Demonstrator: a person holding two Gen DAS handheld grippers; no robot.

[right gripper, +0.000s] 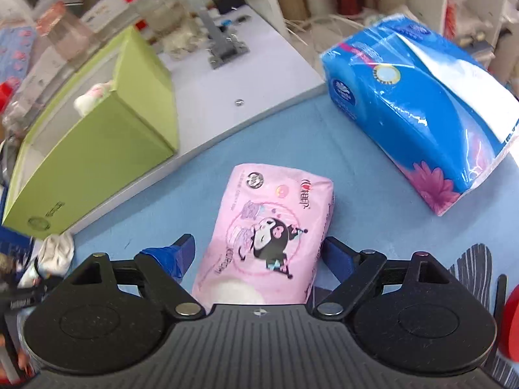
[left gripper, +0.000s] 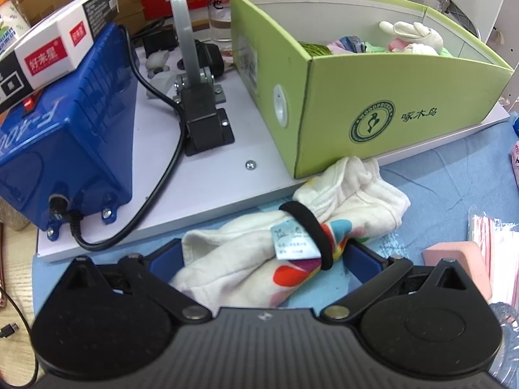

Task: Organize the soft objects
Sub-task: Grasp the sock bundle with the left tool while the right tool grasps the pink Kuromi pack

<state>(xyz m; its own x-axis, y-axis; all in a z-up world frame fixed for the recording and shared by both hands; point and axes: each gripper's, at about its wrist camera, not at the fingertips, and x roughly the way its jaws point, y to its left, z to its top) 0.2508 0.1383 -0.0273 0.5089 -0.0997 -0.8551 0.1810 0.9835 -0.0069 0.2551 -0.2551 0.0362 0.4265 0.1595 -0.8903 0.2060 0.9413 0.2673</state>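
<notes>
**Both grippers spread around soft goods on the blue mat**

Left gripper (left gripper: 264, 254): fingers wide apart, straddling a bundle of white socks (left gripper: 259, 253) cinched by a black hair tie (left gripper: 308, 227). Blue pads (left gripper: 168, 254) close beside the cloth on either side; whether touching or just short, impossible to tell. No firm squeeze visible. Bundle lying on the blue mat (left gripper: 438, 188), far end against the edge of the white base plate (left gripper: 211, 178), just below the green cardboard box (left gripper: 389, 103). White fabric label (left gripper: 290, 241) tucked beside the hair tie. Inside the box, a white plush rabbit (left gripper: 412, 37) atop folded cloths. On the plate to the left, a blue machine housing (left gripper: 71, 129) with a black cable (left gripper: 162, 175). A pink sponge (left gripper: 457, 267) on the mat at right.

Right gripper (right gripper: 258, 257): likewise spread wide, flanking a pink tissue pack (right gripper: 266, 233) printed with a dark cartoon figure. Right pad close against the pack's side, left pad (right gripper: 181, 256) apart from it. Pack flat on the blue mat (right gripper: 356, 178), not lifted. Beyond and to the right, well apart, a larger blue tissue pack (right gripper: 421, 110). Green cardboard box (right gripper: 97, 149) at left on the white base plate (right gripper: 259, 74); sock bundle (right gripper: 56, 253) near its corner.
</notes>
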